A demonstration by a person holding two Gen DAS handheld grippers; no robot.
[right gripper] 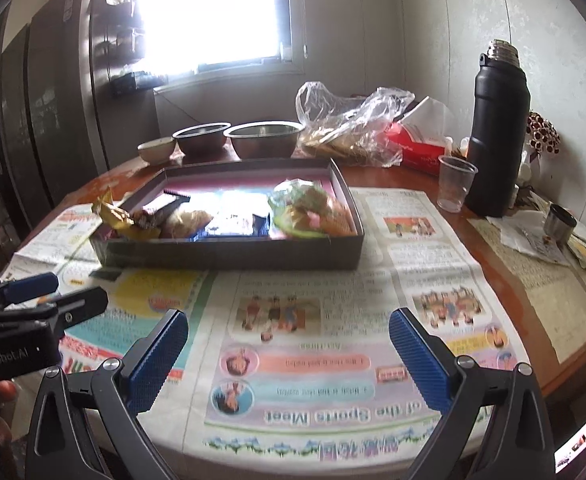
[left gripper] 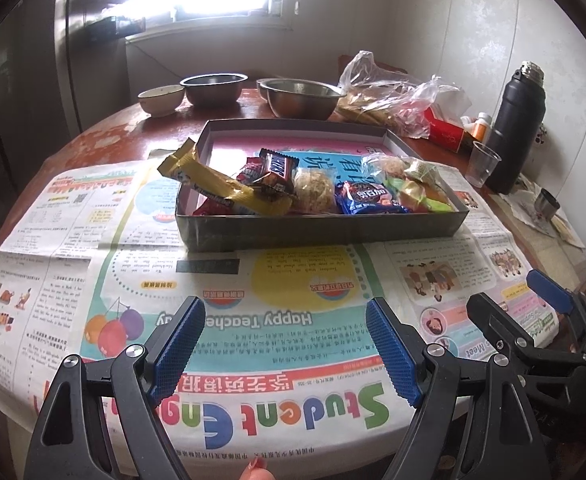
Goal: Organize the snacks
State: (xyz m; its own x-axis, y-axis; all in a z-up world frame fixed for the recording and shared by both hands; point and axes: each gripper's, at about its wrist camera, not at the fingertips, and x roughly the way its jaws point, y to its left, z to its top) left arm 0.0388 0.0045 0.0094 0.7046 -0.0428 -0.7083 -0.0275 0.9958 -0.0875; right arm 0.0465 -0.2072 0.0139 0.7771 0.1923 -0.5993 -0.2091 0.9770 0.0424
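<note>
Left gripper (left gripper: 285,344) spread wide over newspaper (left gripper: 253,288), holding nothing. Ahead, a shallow box (left gripper: 321,226) with snacks along its near wall: gold wrapper (left gripper: 221,188), Snickers (left gripper: 277,168), round cake (left gripper: 315,192), blue packet (left gripper: 367,200), a clear bag (left gripper: 409,184), perhaps sweets. Right gripper (right gripper: 289,360) likewise gaping, empty. Cup (right gripper: 455,182) beside flask (right gripper: 497,136).

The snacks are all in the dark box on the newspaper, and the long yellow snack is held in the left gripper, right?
Not quite. The long yellow snack isn't held; it lies in the dark box with one end sticking over the rim, as the left wrist view shows. The left gripper is open with nothing in it, over the newspaper. The snacks are in the box, as you said.
</note>
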